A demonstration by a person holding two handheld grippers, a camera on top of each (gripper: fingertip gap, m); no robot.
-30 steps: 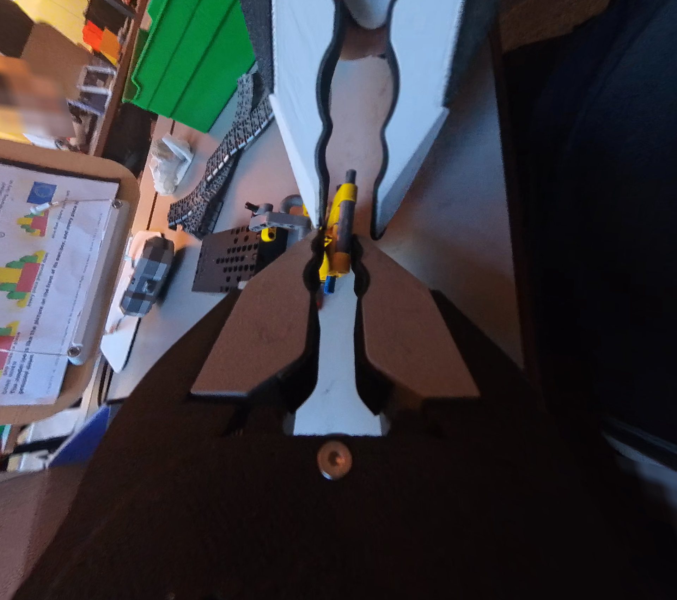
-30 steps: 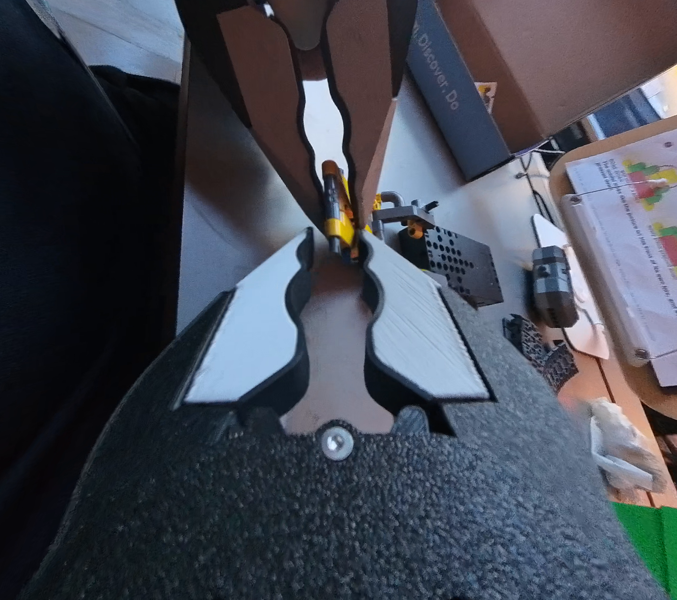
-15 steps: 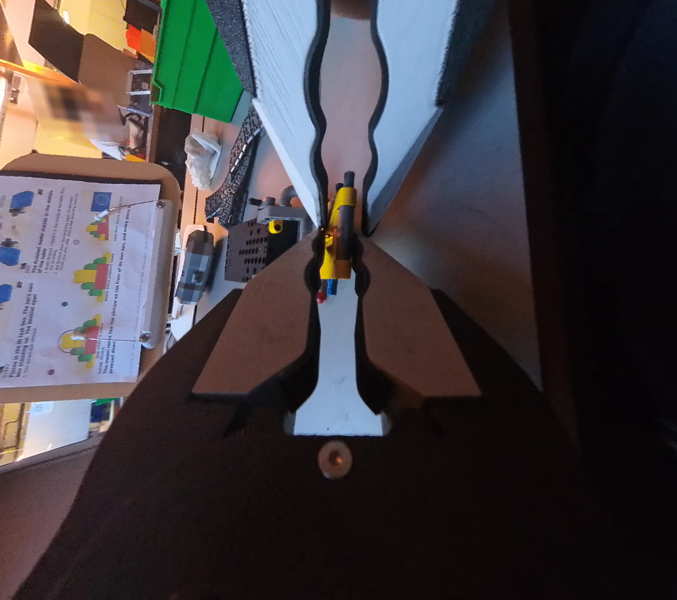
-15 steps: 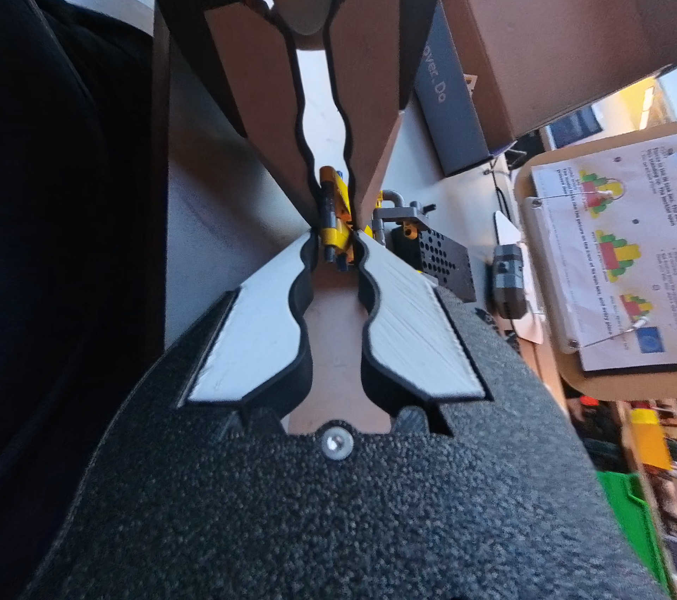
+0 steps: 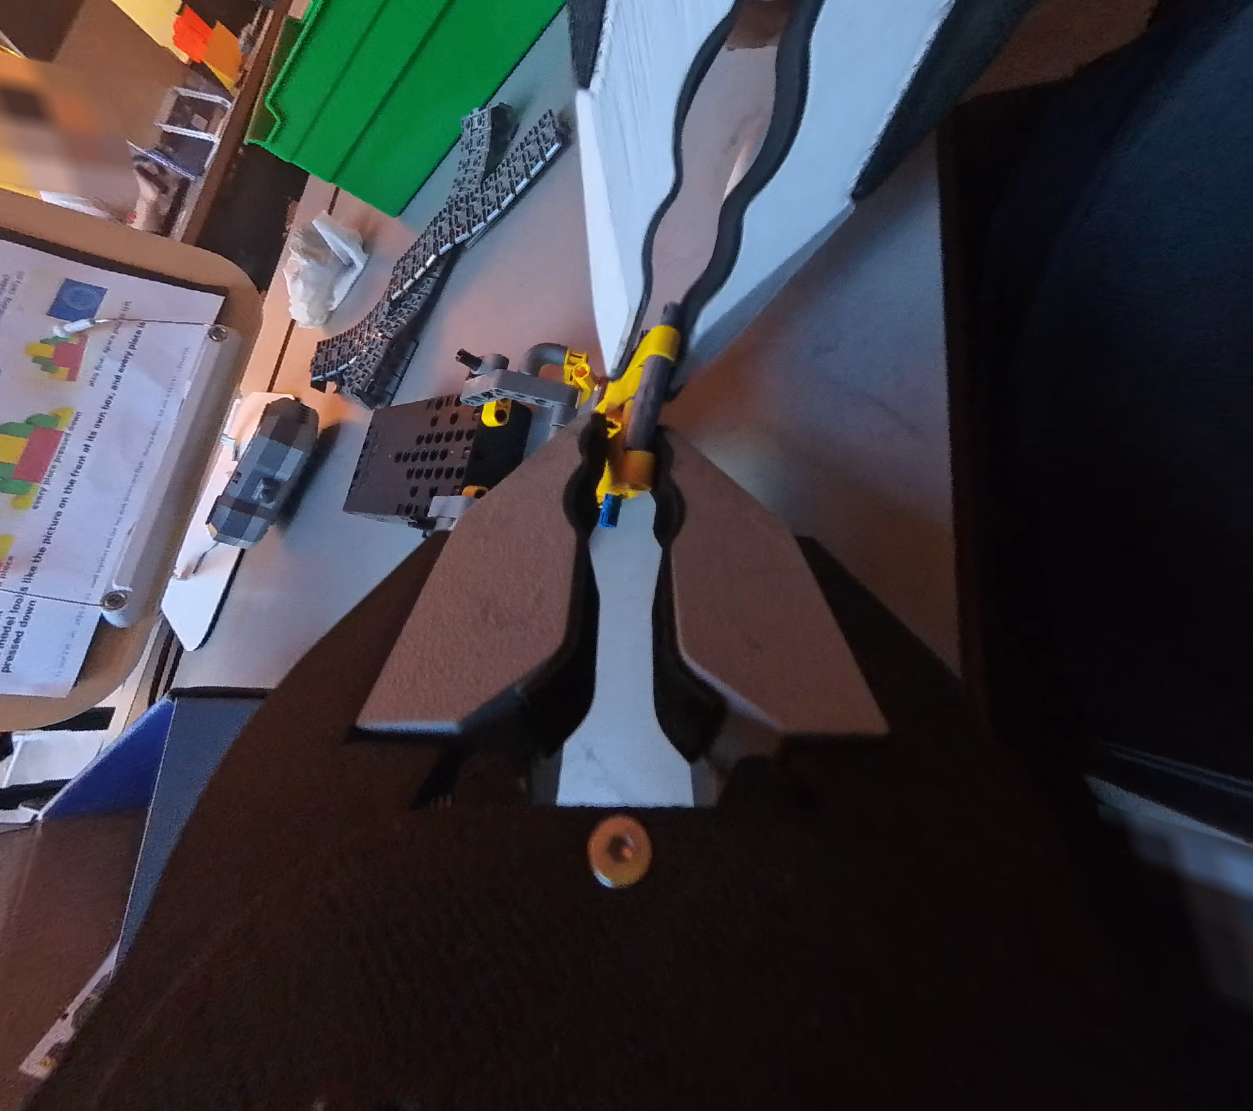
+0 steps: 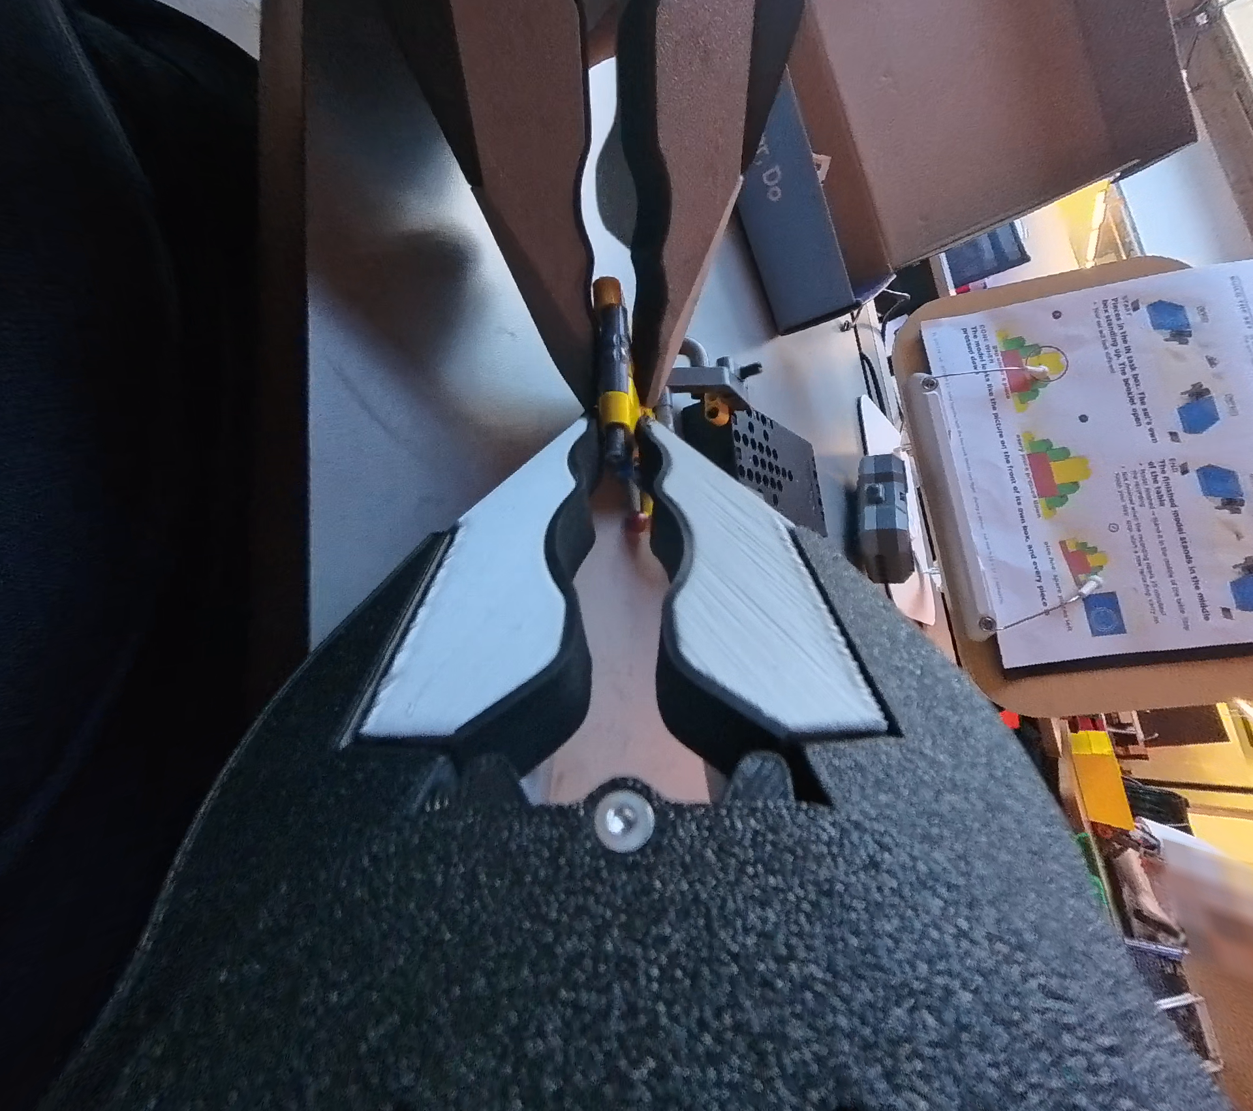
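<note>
A small yellow and dark grey brick assembly with an axle through it is held in the air between both grippers, above the table's near edge. My left gripper, with brown fingers, is shut on its lower end, where a blue pin sticks out. My right gripper, with white fingers, is shut on the other end. The two grippers meet tip to tip. In the right wrist view the axle runs up between the left gripper's fingers, and a red-tipped pin shows between my own.
On the grey table just behind lie a black perforated block with a grey beam, a small grey block, dark track pieces and a green bin. An instruction sheet on a board and a cardboard box stand beyond. Less than 4 cm separates the two grippers' tips.
Both grippers stay shut on the assembly. They have tilted and turned against each other, and more of the axle and a red-tipped pin now show in the right wrist view.
</note>
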